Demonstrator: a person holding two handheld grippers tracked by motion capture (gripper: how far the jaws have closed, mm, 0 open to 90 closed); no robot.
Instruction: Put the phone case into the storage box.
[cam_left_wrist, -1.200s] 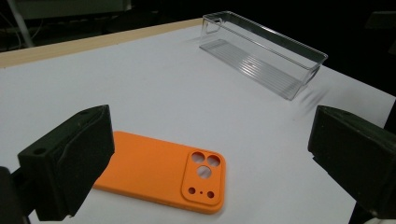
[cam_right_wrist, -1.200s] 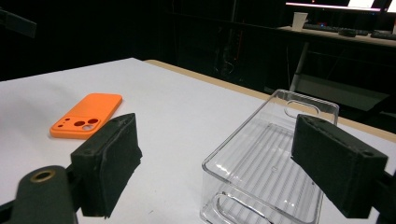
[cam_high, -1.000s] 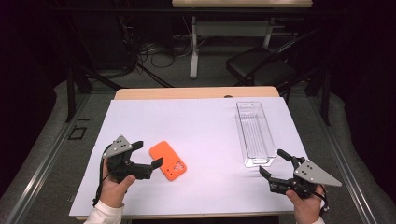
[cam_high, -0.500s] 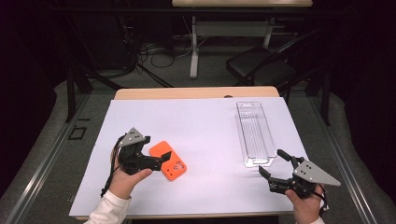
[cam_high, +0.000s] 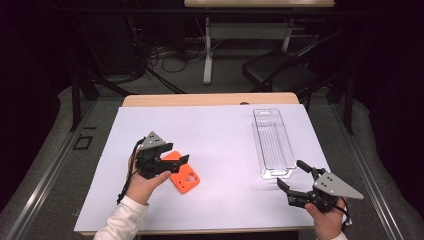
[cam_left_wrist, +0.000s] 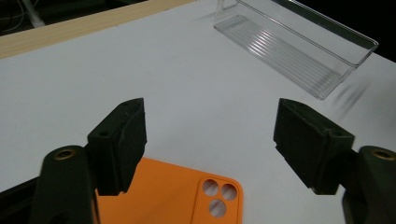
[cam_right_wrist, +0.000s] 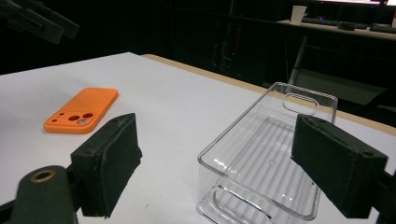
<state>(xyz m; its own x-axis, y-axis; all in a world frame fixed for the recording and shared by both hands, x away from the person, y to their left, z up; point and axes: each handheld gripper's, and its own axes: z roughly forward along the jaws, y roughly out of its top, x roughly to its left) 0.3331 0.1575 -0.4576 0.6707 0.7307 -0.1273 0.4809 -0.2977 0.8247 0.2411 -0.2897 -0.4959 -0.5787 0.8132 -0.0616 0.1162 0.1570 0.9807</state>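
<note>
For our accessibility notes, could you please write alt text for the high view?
Seen from above, the left tongs hang open over an orange phone case lying flat on a white-covered table. At the near right corner, a hand holds the right tongs, open too, just short of an empty clear plastic tray that lies lengthwise.

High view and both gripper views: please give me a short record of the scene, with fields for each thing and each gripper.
phone case: orange, flat on the white sheet, camera holes up
tray: clear, long, nothing in it, on the right of the sheet
left gripper: open, over the case, not gripping it
right gripper: open, just before the tray's near end
sheet: white, covers the table
</note>
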